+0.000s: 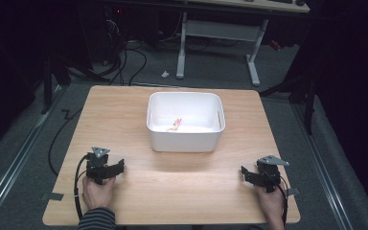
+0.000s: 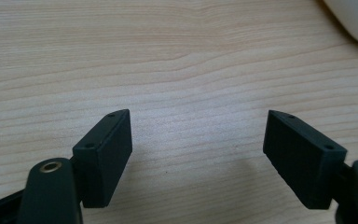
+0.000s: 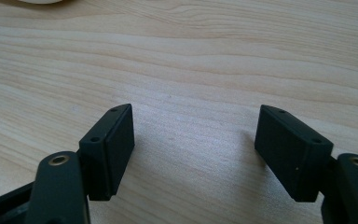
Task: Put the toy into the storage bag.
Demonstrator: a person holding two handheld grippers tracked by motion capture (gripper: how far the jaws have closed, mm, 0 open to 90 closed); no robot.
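White tub (image 1: 185, 136) on a wooden table (image 1: 124, 110), both grippers resting empty near the front edge.

White tub sits at the middle of the table, toward the far side, with a small yellowish and pink scrap (image 1: 175, 124) lying on its floor; what the scrap is cannot be told. The left gripper (image 1: 104, 166) rests on the wood at the front left, held by the left hand (image 1: 97, 191) with a striped sleeve (image 1: 97, 220) behind it, well apart from the tub. Its jaws stand wide with bare wood between them, as the left gripper (image 2: 196, 154) view shows. The right gripper (image 1: 262, 174) rests at the front right in the right hand (image 1: 271, 201), jaws equally wide and empty.
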